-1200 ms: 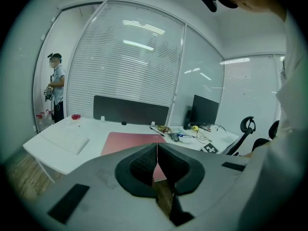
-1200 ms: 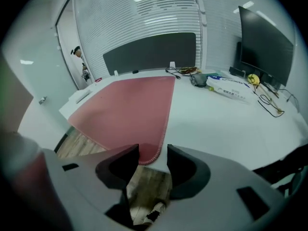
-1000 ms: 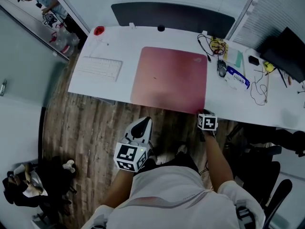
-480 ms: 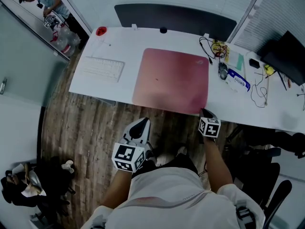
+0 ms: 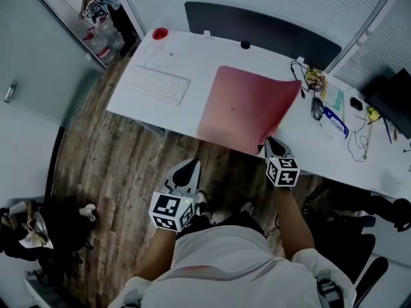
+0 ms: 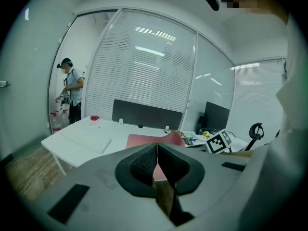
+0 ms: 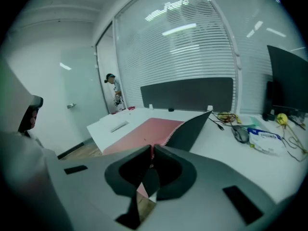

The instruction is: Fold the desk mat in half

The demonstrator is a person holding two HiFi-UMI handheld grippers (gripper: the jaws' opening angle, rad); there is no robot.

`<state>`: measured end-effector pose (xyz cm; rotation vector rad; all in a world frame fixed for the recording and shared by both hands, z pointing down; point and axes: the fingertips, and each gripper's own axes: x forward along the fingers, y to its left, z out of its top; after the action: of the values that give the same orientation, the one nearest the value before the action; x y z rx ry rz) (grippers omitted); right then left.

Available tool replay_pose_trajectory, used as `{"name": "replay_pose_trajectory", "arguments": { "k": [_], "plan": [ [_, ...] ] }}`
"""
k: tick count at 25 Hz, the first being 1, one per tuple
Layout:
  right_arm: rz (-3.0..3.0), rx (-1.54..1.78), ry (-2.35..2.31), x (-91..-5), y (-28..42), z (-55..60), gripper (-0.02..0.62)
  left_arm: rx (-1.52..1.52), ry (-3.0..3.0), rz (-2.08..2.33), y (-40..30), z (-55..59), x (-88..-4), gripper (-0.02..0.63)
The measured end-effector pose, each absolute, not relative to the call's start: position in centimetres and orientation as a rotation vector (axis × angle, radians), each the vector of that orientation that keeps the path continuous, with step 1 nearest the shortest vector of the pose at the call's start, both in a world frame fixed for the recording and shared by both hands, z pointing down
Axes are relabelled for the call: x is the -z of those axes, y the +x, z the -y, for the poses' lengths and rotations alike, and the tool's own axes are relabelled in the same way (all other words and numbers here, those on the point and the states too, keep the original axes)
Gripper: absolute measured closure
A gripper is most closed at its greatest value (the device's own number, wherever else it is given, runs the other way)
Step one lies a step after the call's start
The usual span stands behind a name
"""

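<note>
Holding the near right corner of the flat pink desk mat (image 5: 241,108), my right claw (image 5: 271,143) is pinched tight on it. That side lifts off the white surface (image 5: 205,53) and shows its dark underside, ready to swing left, I think. The rest of the mat lies flat. My left claw (image 5: 188,170) hangs low, pressed together on nothing. I see no box or bowl, only loose things like a white keyboard (image 5: 160,84).
</note>
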<state>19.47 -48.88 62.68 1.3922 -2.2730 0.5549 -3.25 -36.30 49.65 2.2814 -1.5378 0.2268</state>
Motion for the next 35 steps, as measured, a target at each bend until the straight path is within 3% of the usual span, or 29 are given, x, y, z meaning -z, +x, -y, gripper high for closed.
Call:
{"name": "replay_pose_trajectory", "arguments": {
  "k": [11,23,28,31,35],
  "plan": [
    [2.342,-0.482,1.178,-63.5,6.0,50.7,0.518,-0.172,2.135,1.715,-13.8,33.2,-50.3,0.589],
    [2.234,-0.507,0.917,-70.8,-6.0,49.0,0.513,-0.173,2.004,1.796,-21.5,30.2,-52.2,0.590],
    [2.210,-0.539,0.915,-71.5,-7.4,49.4,0.506,-0.174,1.999,1.793,-22.7,29.7,-52.5,0.591],
    [2.246,-0.553,0.928,-70.0,-7.0,48.9,0.438,-0.167,2.020,1.776,-22.5,29.8,-52.3,0.589],
    [2.351,-0.553,0.999,-65.6,-4.9,48.1,0.449,-0.151,2.077,1.744,-21.3,30.9,-51.7,0.591]
  ]
}}
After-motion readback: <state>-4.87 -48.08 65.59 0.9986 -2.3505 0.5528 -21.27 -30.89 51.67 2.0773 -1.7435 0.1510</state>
